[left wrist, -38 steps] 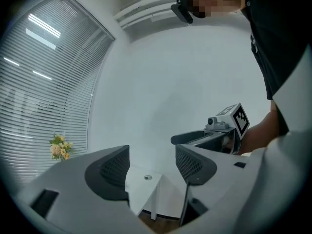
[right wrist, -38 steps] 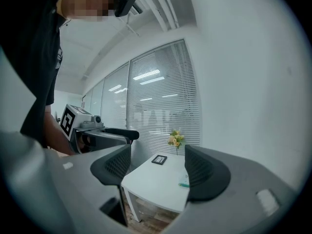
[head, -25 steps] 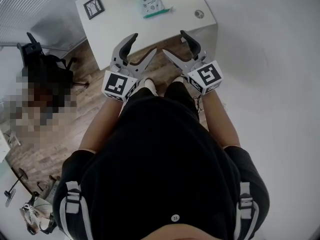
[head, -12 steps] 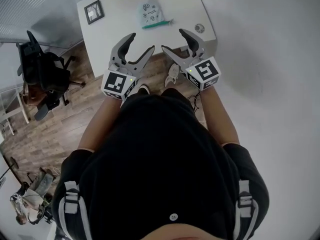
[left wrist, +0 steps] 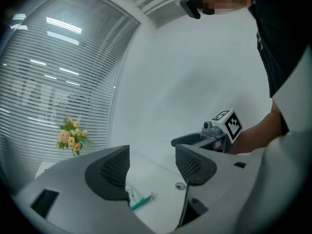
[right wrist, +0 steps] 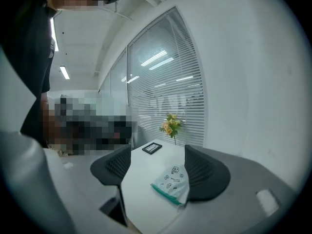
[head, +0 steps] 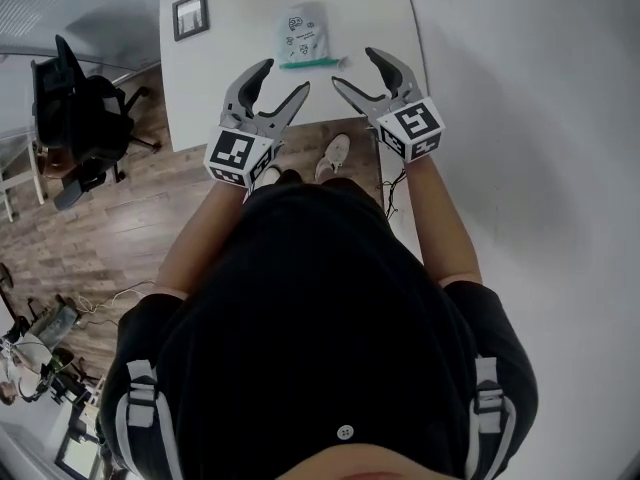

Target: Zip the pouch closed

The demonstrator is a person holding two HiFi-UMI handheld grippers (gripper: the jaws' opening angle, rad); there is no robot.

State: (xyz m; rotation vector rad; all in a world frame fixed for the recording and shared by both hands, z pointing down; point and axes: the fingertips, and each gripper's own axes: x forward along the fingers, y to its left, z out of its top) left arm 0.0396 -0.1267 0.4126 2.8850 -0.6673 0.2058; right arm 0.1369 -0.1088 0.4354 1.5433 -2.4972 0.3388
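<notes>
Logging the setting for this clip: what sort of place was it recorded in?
Most likely an office or meeting room: a white table, a black office chair on the wood-look floor beside it, and horizontal blinds covering a large window behind the yellow flowers.

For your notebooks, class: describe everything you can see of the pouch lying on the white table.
The pouch is small, pale and soft-looking, like thin plastic or fabric, and printed with little dark drawings. A green zip strip runs along the edge nearest the person. Whether the zip is shut cannot be told. The pouch lies flat on the white table, near its front edge, touching only the tabletop. The left gripper and right gripper are both open and short of it.
</notes>
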